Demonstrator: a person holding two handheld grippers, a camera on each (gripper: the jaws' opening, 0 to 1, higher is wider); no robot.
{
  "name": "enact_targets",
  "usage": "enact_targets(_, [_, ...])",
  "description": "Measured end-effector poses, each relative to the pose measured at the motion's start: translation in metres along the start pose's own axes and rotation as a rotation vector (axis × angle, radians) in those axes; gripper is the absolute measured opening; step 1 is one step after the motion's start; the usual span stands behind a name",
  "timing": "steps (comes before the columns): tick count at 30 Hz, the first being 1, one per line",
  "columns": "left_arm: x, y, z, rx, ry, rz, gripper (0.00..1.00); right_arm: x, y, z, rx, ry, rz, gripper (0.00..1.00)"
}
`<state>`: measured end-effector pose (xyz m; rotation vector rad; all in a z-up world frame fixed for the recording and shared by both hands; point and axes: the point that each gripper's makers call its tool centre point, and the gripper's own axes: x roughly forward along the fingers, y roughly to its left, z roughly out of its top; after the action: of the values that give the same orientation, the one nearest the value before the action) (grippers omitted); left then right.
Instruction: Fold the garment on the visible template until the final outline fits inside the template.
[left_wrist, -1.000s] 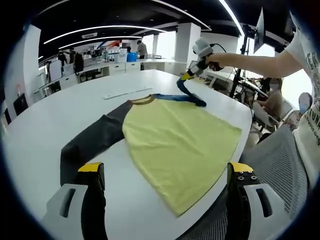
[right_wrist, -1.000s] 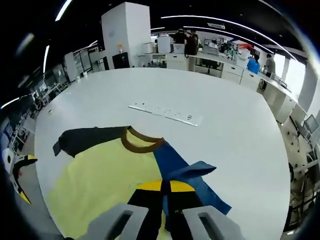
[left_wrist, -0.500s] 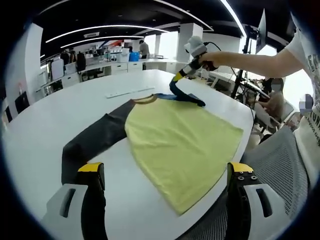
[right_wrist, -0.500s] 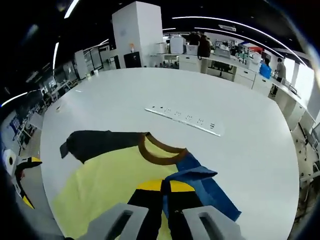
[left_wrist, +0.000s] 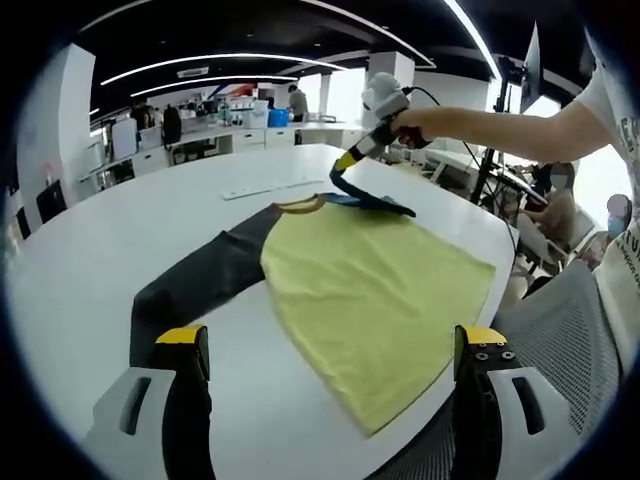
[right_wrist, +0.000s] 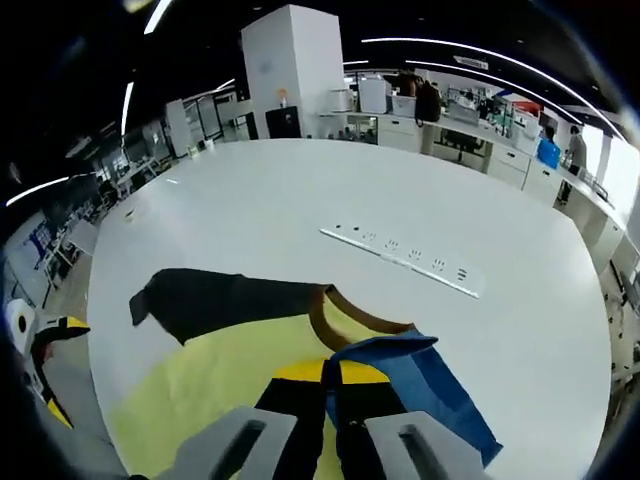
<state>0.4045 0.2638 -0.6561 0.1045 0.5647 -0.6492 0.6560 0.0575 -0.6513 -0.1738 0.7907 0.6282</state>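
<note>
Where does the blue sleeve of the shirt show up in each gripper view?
Left gripper view: the blue sleeve is upper centre, hanging from the right gripper beyond the yellow shirt body.
Right gripper view: the blue sleeve is lower centre-right, pinched at this view's own fingers.
Shared landmark: the brown collar.

right gripper (right_wrist: 331, 378) clamped closed, left gripper (left_wrist: 325, 345) jaws spread apart

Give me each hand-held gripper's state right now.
Left hand-held gripper: open, holding nothing.
Right hand-held gripper: shut on the blue sleeve, lifted over the yellow shirt.
</note>
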Motion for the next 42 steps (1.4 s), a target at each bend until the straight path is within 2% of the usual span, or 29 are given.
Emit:
enact_targets(11, [-0.006,0.009,0.000,-0.008,-0.006,0.035,0.99,0.015,0.036,0.017,-0.100,-0.015,0.063,0.00])
enact_targets(16, [-0.005,0.008,-0.004,-0.007,0.004,0.032,0.98,0.017,0.053,0.028,-0.165,-0.047,0.103,0.00])
enact_targets(20, [-0.005,0.010,-0.004,-0.008,0.002,0.031,0.99,0.019,0.065,0.030,-0.197,-0.046,0.126,0.00])
enact_targets(33, [-0.004,0.014,-0.008,-0.012,0.014,0.041,0.98,0.027,0.120,0.003,-0.289,0.008,0.258,0.00])
enact_targets(42, [-0.005,0.016,-0.012,-0.017,0.025,0.046,0.98,0.037,0.150,-0.028,-0.329,0.061,0.335,0.00])
